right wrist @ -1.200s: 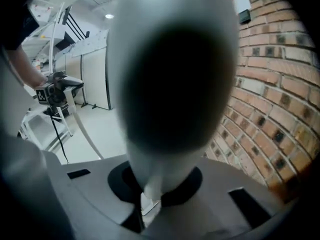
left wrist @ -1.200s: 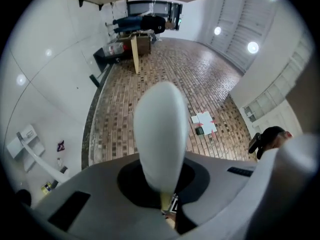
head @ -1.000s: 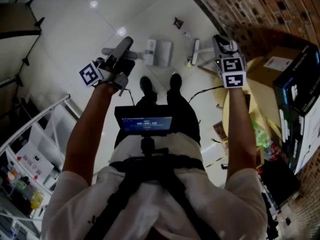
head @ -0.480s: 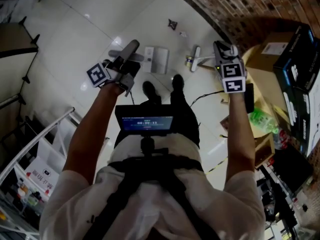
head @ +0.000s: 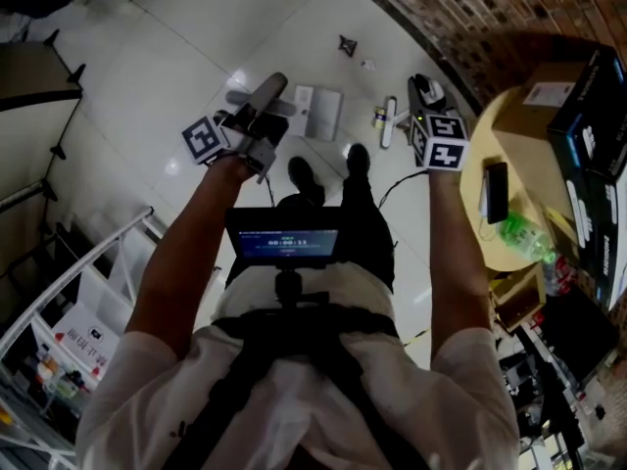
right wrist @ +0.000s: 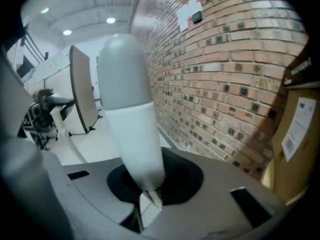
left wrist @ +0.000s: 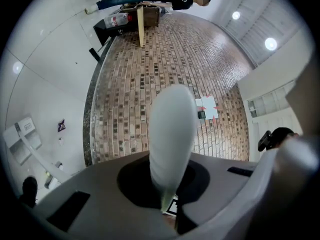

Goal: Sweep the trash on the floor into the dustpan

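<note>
A dark scrap of trash [head: 347, 45] and a small white bit [head: 367, 65] lie on the white tiled floor near the brick wall. The pale dustpan [head: 318, 113] rests on the floor ahead of my feet. My left gripper [head: 273, 87] is shut on its long pale handle [left wrist: 172, 134], which rises between the jaws. The broom [head: 389, 122] stands right of the dustpan. My right gripper [head: 423, 88] is shut on the broom's white and grey handle [right wrist: 127, 114]. Its jaws have just been opening a little, with the handle still between them.
A curved brick wall [head: 470, 18] closes the far right. A round wooden table [head: 509, 160] at the right carries a phone [head: 496, 192], a green bottle [head: 524, 233] and boxes [head: 549, 96]. A metal rack [head: 78, 282] stands at the left. My shoes [head: 306, 179] are behind the dustpan.
The right gripper has sunk, rolled and shifted left toward the broom head. The left gripper has drifted slightly right with the dustpan handle. Both grips are unchanged.
</note>
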A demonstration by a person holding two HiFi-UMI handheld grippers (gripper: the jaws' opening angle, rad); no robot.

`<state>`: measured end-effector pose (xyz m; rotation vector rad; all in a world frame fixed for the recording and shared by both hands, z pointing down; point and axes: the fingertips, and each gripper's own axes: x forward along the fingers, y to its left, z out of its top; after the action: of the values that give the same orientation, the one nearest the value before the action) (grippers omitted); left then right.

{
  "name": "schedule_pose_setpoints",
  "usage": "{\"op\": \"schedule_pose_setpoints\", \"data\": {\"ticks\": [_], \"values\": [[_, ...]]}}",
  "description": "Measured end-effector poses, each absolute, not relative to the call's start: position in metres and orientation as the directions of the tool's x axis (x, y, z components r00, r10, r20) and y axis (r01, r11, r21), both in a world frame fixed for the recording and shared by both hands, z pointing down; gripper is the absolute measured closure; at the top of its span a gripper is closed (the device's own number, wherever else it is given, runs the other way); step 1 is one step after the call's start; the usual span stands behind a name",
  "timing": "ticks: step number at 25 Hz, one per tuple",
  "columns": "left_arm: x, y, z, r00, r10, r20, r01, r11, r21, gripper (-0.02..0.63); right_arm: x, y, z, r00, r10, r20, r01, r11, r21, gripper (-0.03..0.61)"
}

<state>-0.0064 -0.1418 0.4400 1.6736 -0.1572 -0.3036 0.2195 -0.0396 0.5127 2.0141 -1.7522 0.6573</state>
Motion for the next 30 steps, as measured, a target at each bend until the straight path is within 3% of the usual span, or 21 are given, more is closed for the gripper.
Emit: {"op": "schedule_pose_setpoints", "data": {"ticks": [5, 12, 21, 30], "values": [[-0.015, -0.144, 0.442, 0.954, -0.279, -0.113, 0.082, -0.122, 0.989, 0.613, 0.207, -0.063, 0.490, 0.167, -0.862, 0.478, -0.961, -0.250, -0.115, 0.540], [-0.032, -0.159, 0.448, 0.939, -0.326, -0.114, 0.082, -0.111, 0.990, 0.613, 0.167, -0.079, 0.474, 0.062, -0.907, 0.415, -0.941, -0.192, -0.279, 0.540], [-0.045, -0.186, 0.433, 0.890, -0.419, -0.177, 0.130, -0.138, 0.982, 0.613, 0.167, -0.104, 0.444, -0.006, -0.907, 0.421, -0.981, -0.076, -0.177, 0.543], [-0.042, -0.226, 0.416, 0.764, -0.605, -0.226, 0.153, -0.171, 0.973, 0.613, 0.223, -0.150, 0.413, -0.157, -0.836, 0.526, -0.965, 0.244, 0.100, 0.557]]}}
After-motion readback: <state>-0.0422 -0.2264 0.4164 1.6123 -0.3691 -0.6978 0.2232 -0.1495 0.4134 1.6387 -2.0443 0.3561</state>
